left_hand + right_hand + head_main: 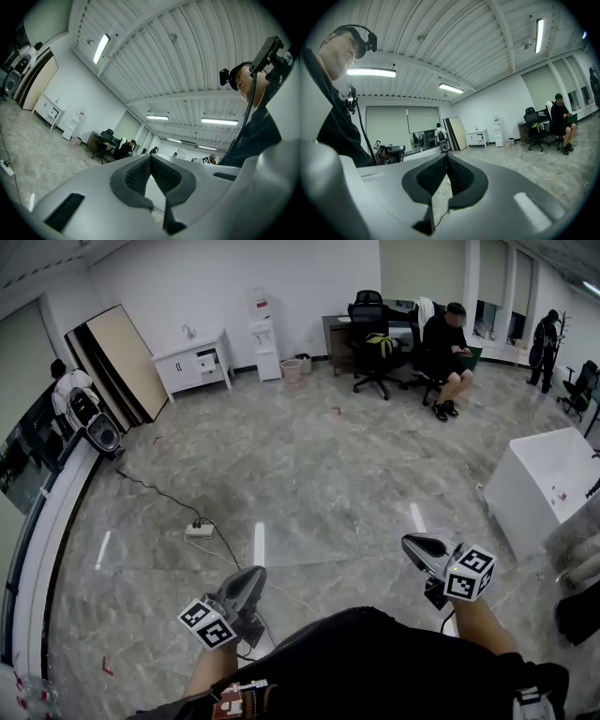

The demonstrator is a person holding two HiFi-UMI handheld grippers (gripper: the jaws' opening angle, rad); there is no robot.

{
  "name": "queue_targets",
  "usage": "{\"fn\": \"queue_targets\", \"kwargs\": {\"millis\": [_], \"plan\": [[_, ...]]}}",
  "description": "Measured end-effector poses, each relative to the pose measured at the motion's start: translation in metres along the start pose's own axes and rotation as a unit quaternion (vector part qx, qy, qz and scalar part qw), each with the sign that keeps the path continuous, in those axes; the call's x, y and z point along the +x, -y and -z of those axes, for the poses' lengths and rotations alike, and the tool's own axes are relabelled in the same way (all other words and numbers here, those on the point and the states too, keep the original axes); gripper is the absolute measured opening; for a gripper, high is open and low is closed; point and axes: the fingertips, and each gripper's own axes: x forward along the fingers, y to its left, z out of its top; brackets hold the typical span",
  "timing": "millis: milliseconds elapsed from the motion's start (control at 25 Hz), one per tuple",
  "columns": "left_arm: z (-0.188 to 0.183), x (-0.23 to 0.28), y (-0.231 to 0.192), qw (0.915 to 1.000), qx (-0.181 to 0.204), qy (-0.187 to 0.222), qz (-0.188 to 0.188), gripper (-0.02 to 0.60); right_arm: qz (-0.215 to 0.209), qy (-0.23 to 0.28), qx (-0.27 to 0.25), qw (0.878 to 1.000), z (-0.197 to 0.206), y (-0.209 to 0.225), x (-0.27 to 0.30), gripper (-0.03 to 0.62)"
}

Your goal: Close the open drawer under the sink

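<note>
A white sink cabinet [194,362] with a tap stands against the far wall, a long way across the floor. One of its drawers [205,361] looks pulled out a little, though it is too small to be sure. The same cabinet shows in the left gripper view [50,108] and the right gripper view [477,137]. My left gripper [251,579] is held low, close to my body, jaws shut and empty [150,157]. My right gripper [412,545] is also near my body, shut with nothing in it [446,157].
A power strip [199,531] and its cable lie on the floor ahead. A white box-like unit [553,486] stands at the right. A water dispenser [262,334], a leaning board [117,362], a speaker [101,432] and a seated person [450,352] line the room's edges.
</note>
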Motion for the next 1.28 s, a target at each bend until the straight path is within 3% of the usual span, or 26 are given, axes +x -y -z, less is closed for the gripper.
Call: {"fn": "queue_targets", "kwargs": {"millis": [320, 760, 1000, 1280], "plan": [[-0.041, -0.048, -0.098, 0.9999, -0.002, 0.01, -0.011, -0.003, -0.008, -0.018, -0.004, 1.0, -0.001, -0.028, 0.117, 0.002], [-0.051, -0.059, -0.156, 0.9983, -0.022, 0.014, -0.052, -0.003, -0.03, -0.025, 0.019, 0.999, -0.013, -0.001, 0.193, 0.002], [-0.054, -0.018, -0.184, 0.9967, -0.001, 0.011, -0.08, -0.003, -0.068, -0.027, 0.014, 0.997, -0.02, 0.051, 0.225, 0.002], [-0.066, 0.098, -0.206, 0.9931, 0.02, 0.045, -0.106, -0.003, -0.1, -0.012, 0.016, 0.995, -0.06, 0.176, 0.242, 0.002]]}}
